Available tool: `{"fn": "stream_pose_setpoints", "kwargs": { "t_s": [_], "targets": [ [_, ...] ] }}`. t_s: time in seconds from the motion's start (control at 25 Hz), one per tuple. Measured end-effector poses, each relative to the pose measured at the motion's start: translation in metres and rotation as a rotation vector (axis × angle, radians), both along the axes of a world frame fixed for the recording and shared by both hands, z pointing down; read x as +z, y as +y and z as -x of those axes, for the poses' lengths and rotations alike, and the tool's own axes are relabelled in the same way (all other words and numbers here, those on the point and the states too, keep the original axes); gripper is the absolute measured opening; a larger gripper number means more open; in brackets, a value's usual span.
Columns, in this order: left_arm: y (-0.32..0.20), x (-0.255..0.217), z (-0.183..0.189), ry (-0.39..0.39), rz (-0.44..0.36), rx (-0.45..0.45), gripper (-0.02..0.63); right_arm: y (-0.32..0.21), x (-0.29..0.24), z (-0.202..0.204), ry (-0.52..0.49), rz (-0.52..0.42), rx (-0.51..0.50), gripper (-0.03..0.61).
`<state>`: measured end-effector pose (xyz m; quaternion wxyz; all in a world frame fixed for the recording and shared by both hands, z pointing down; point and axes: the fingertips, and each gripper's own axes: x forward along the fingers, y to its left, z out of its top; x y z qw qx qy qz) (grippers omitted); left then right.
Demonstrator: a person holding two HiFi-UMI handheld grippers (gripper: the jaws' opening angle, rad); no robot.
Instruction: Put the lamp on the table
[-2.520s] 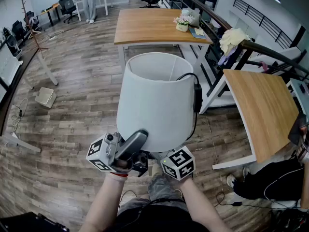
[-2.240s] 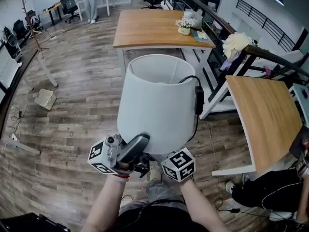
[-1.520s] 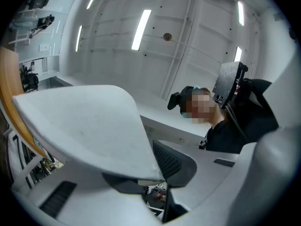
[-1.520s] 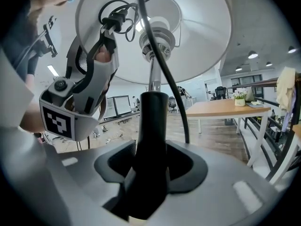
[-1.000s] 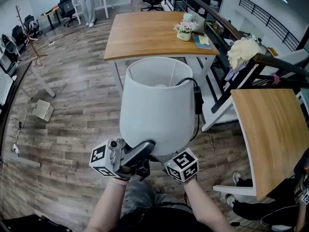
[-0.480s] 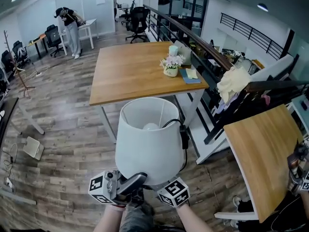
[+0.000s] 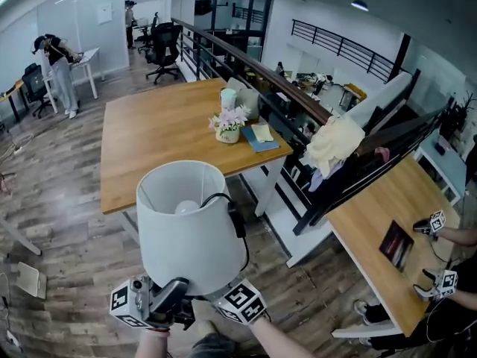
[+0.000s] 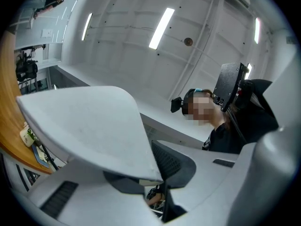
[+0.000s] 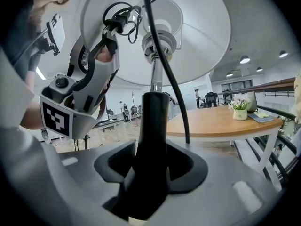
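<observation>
**Lamp (image 7: 186, 233) carried in both grippers, not set on the worktop (image 7: 153, 136) yet**

So the lamp is held up in the air, gripped from below at two spots. The right gripper (image 9: 150, 166) is clamped on the black stem (image 9: 153, 121), with the pads pressed against it from both sides, so nothing loose there. Straight above that gripper the underside of the white shade (image 9: 197, 36) can be seen, and the black cord (image 9: 173, 86) is hung down past the stem, just to the right of the jaws.

The left gripper (image 8: 157, 175) is pinched on the shade's lower edge: the white sheet of the shade is run right in between the pads and is spread up and to the left of them. It's not a wide grip; the jaws are nearly together with only the thin rim between.

From the head view, the shade is seen from the top, with the bulb (image 7: 186, 208) visible inside it. The wooden worktop is found ahead of both grippers, beyond the shade, well apart from the lamp. A flower pot (image 7: 227, 129) is stood near its far right side.
</observation>
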<state>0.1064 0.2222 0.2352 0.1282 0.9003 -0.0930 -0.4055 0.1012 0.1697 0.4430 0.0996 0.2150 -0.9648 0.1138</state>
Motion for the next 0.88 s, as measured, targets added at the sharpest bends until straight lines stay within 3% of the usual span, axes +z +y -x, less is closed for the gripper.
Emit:
{"fn": "stream_pose_setpoints", "kwargs": {
  "t_s": [0.4, 0.72, 0.88],
  "targets": [
    [-0.072, 0.006, 0.053, 0.005, -0.001, 0.037, 0.046, -0.07, 0.007, 0.048, 0.009, 0.002, 0.048, 0.209],
    [-0.101, 0.014, 0.093, 0.034, 0.004, -0.006, 0.044, -0.102, 0.014, 0.084, 0.042, -0.01, 0.003, 0.207],
    [-0.131, 0.017, 0.11, 0.01, -0.011, -0.037, 0.044, -0.134, 0.016, 0.108, 0.027, -0.012, -0.032, 0.207]
  ]
}}
